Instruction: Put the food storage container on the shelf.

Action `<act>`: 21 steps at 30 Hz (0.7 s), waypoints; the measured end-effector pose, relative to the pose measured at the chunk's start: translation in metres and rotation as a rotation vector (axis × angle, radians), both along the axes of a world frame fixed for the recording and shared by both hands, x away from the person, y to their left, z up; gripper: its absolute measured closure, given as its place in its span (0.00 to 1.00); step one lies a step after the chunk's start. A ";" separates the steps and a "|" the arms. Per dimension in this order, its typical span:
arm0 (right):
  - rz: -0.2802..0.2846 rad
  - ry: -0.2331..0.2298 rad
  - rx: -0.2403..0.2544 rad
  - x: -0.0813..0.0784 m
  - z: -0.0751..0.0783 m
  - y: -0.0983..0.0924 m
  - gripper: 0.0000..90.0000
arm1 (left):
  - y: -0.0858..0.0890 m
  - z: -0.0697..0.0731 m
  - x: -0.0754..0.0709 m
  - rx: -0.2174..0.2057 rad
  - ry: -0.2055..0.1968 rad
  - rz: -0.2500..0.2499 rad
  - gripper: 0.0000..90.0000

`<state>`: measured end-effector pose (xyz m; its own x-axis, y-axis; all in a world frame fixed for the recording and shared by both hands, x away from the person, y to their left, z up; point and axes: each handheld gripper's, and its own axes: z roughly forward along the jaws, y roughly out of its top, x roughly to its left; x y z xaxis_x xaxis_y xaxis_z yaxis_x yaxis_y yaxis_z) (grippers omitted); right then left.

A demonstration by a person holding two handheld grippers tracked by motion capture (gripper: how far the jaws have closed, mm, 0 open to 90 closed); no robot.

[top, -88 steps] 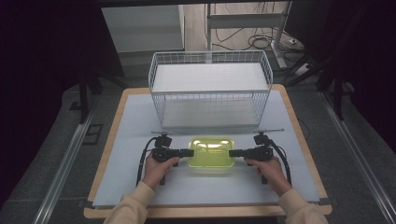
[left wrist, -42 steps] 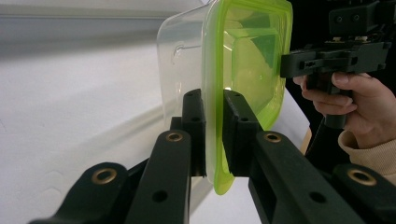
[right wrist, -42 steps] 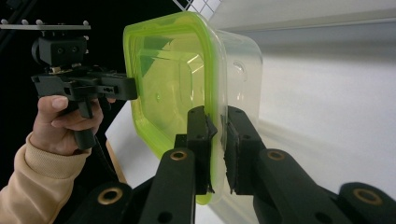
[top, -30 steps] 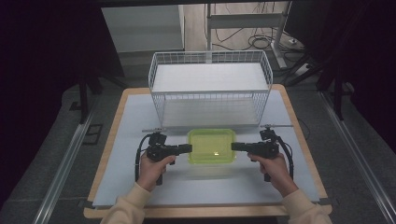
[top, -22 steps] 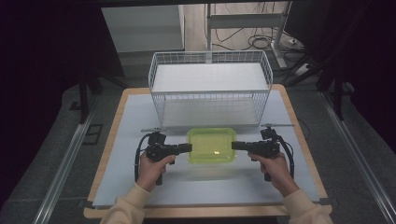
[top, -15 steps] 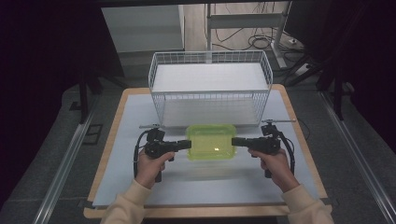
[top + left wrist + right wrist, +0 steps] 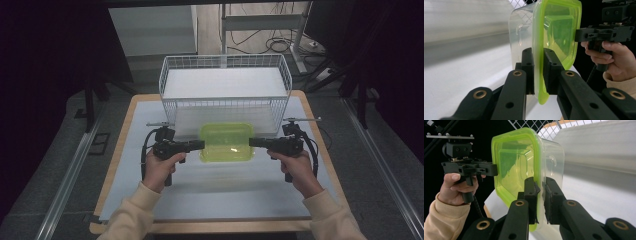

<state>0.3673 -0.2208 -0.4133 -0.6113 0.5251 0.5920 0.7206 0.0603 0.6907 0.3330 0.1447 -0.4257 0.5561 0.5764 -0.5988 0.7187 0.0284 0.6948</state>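
Gripping container (image 7: 226, 142) rim, both grippers.

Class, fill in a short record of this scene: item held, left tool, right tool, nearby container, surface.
Item held: clear box with green lid, carried level
Left tool: shut on the box's left rim
Right tool: shut on the box's right rim
Nearby container: white wire basket, behind the box
Surface: pale mat on wood-edged table

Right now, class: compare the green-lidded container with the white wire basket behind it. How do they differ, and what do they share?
The container has see-through plastic walls and a lime-green lid; the wire basket is white open mesh, with no lid. The container is much smaller than the basket. The left gripper and right gripper clamp the container's edges; the basket is untouched. Both are rectangular.
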 end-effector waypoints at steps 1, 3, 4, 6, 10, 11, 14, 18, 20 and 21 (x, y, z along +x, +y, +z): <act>-0.001 -0.002 0.001 0.000 0.002 0.000 0.91 | 0.000 0.002 0.001 0.002 -0.003 0.001 0.90; -0.001 -0.013 -0.001 0.001 0.007 0.001 0.91 | 0.001 0.007 0.002 0.001 -0.011 0.002 0.90; 0.000 -0.017 -0.001 0.002 0.010 0.001 0.91 | 0.002 0.010 0.003 0.001 -0.018 0.003 0.90; -0.002 -0.022 0.002 0.004 0.015 0.002 0.91 | 0.002 0.014 0.005 0.001 -0.021 0.004 0.90; -0.002 -0.037 0.000 0.007 0.026 0.004 0.91 | 0.004 0.025 0.009 -0.006 -0.034 0.006 0.90; -0.001 -0.045 -0.003 0.008 0.031 0.004 0.91 | 0.004 0.027 0.010 -0.007 -0.036 0.007 0.90; -0.005 -0.057 -0.003 0.011 0.040 0.006 0.91 | 0.005 0.035 0.013 -0.008 -0.044 0.006 0.90; -0.007 -0.068 -0.004 0.015 0.050 0.007 0.91 | 0.006 0.044 0.019 -0.017 -0.049 0.005 0.90; -0.011 -0.073 -0.005 0.018 0.055 0.007 0.91 | 0.006 0.048 0.023 -0.015 -0.050 0.008 0.90; -0.012 -0.071 -0.006 0.020 0.057 0.007 0.91 | 0.005 0.050 0.024 -0.015 -0.050 0.008 0.90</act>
<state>0.3870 -0.2135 -0.3563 -0.6453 0.5365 0.5439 0.6704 0.0563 0.7398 0.3573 0.1501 -0.3757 0.5810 0.5722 -0.5788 0.6826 0.0448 0.7295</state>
